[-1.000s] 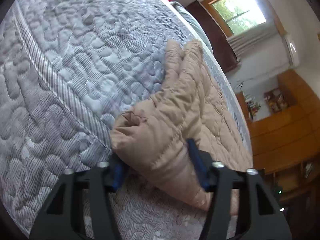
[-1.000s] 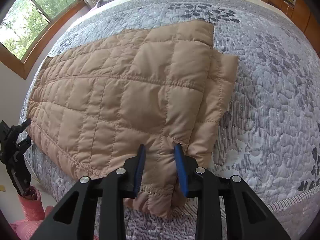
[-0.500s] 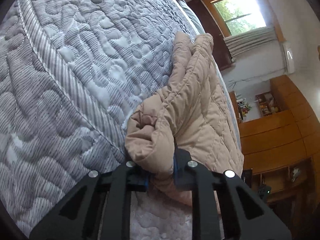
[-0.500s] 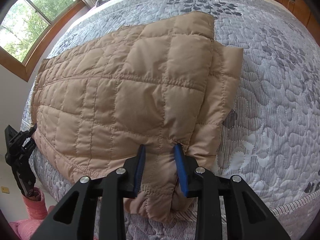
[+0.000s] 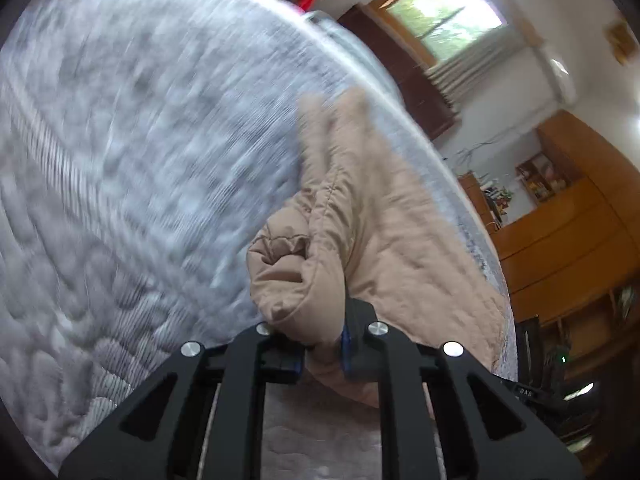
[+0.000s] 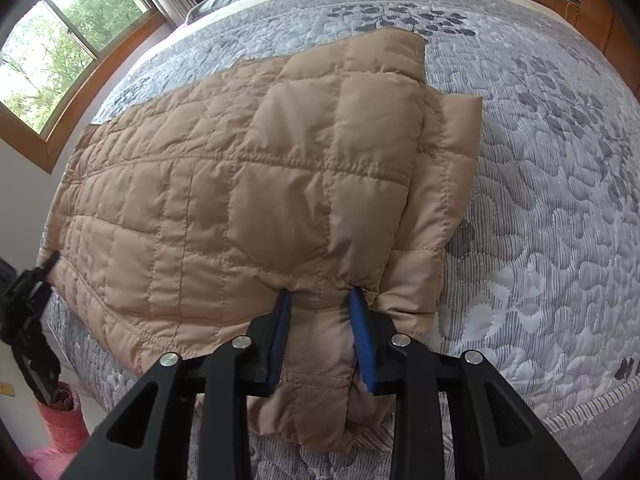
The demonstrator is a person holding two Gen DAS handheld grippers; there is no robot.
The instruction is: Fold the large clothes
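So the tan quilted jacket [image 6: 248, 200] is lying mostly flat on the grey quilted bedspread [image 6: 560, 168], running from the near bed edge back toward the pillow end, on the window side.

The right gripper [image 6: 320, 340] has its blue pads pinching a bunched fold at the jacket's near edge, right where it hangs over the side of the bed.

The left gripper [image 5: 320, 354] has a puffy corner of the jacket [image 5: 360, 240] between its jaws, and they're closing on it right now. That view is pretty smeared, so I can't tell how much fabric is really in there.

What worries me:
- that padded stuff is slippery and springy, so a shallow bite on the left could pop out once the jacket gets lifted
- the right one grabs several layers, so pulling might drag the tucked side panel out
- uneven lifting would skew the fold line
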